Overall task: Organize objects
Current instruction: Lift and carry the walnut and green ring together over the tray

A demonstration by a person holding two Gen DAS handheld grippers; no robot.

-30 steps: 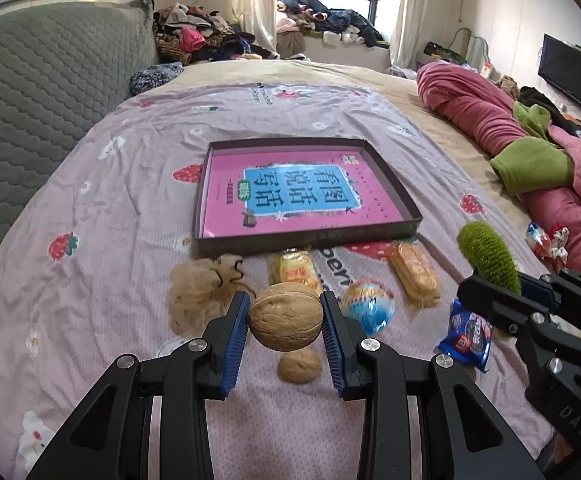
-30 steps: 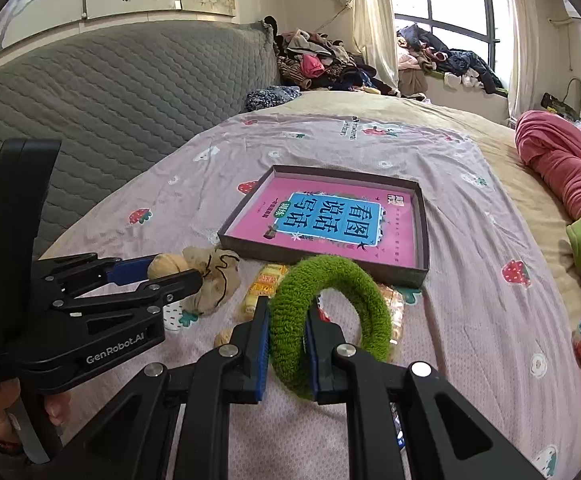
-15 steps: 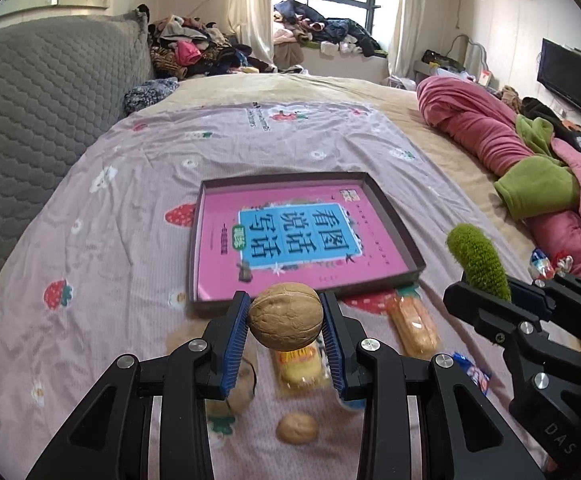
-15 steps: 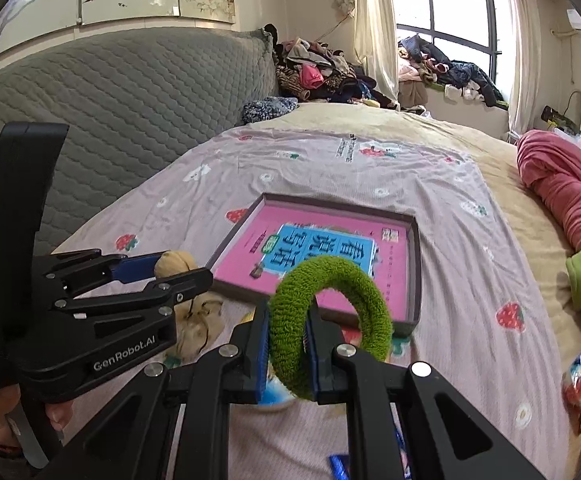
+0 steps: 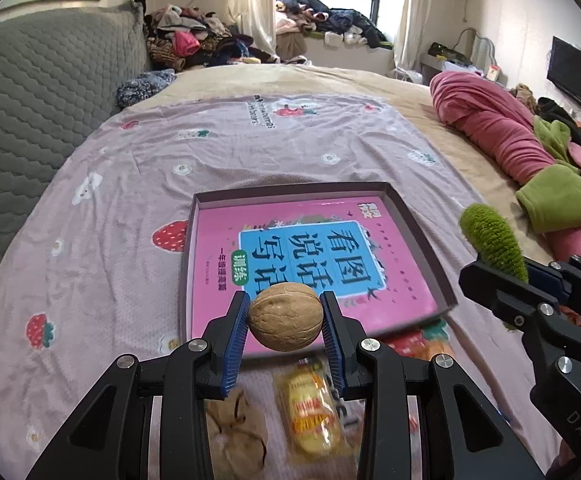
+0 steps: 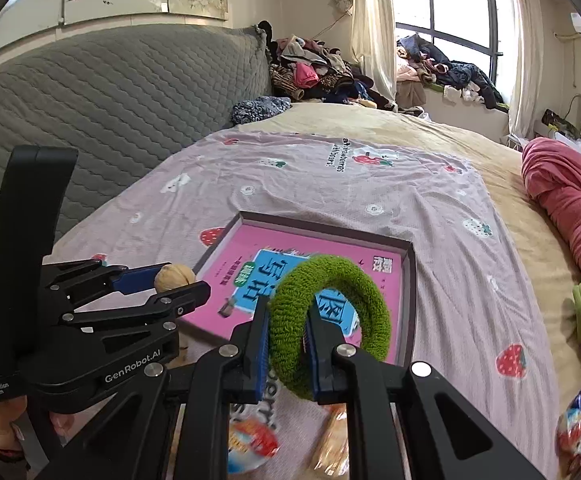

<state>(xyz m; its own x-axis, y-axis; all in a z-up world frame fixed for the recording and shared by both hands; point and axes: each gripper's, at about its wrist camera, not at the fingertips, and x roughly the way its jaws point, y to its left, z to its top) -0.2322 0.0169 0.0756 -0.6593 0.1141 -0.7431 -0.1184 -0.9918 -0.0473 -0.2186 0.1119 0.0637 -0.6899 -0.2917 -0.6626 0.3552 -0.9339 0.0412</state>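
Both grippers have carried their loads forward since the earlier frames, so the tray (image 5: pixel 430 248) now sits at frame centre instead of further up. Pinched between the left gripper (image 5: pixel 285 322) pads, the walnut (image 5: pixel 285 317) hangs over the tray's near edge; the right gripper (image 6: pixel 286 340) is clamped tight on the green hair tie (image 6: pixel 330 312), also above the tray. Neither is released yet, so I judge the sorting barely begun. Inside the tray lies only a pink book (image 5: pixel 290 256). Left outside, low in the frame: a yellow snack packet (image 5: pixel 310 412), a beige scrunchie (image 5: pixel 236 436) and more wrapped snacks (image 6: pixel 250 448)
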